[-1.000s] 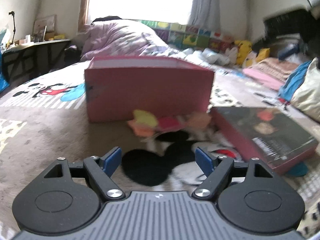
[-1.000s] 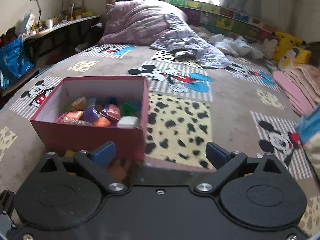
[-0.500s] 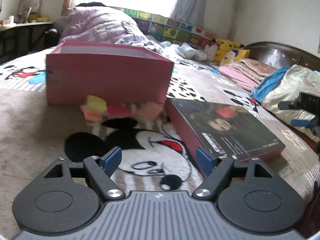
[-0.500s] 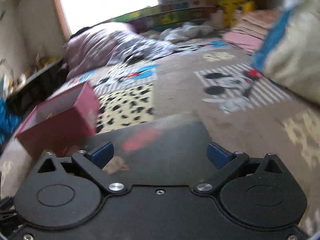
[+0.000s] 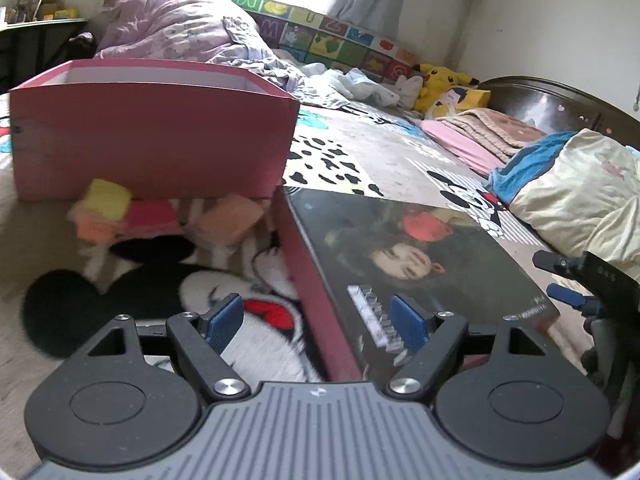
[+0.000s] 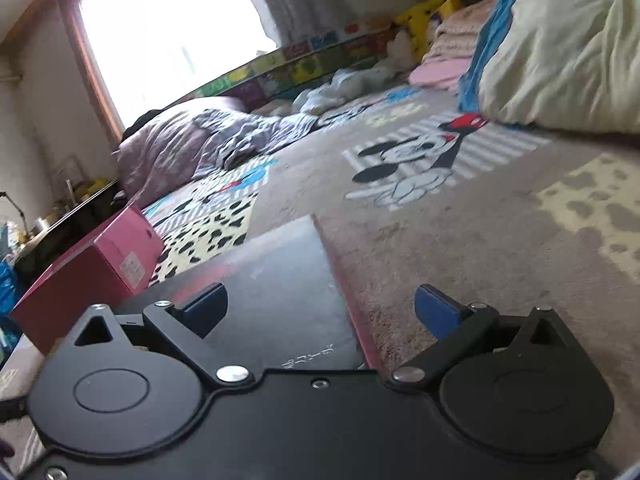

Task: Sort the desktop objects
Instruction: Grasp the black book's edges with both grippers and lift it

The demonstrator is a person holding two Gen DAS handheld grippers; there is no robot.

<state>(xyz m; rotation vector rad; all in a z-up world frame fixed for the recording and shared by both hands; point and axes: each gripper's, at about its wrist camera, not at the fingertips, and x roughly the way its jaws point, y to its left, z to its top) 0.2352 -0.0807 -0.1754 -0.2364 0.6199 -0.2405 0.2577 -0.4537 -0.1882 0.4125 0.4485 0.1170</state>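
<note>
A dark glossy book (image 5: 420,264) with a red edge lies flat on the Mickey Mouse bedspread, right of a pink open box (image 5: 152,136). Several small coloured blocks (image 5: 160,216) lie at the box's front wall. My left gripper (image 5: 318,322) is open, straddling the book's near left edge. My right gripper (image 6: 320,306) is open and low over the book's (image 6: 280,280) right edge; it also shows at the right of the left wrist view (image 5: 580,284). The pink box (image 6: 96,264) sits at the left in the right wrist view.
A rumpled purple duvet (image 5: 180,28) lies behind the box. Folded blankets (image 5: 480,128), a cream and blue pillow (image 5: 572,184) and yellow plush toys (image 5: 444,80) line the right side. A cluttered desk (image 6: 60,216) stands at the far left.
Both grippers have swung from facing the pink box toward the book and dropped low beside it. Both stay open. The box, blocks and book have not moved.
</note>
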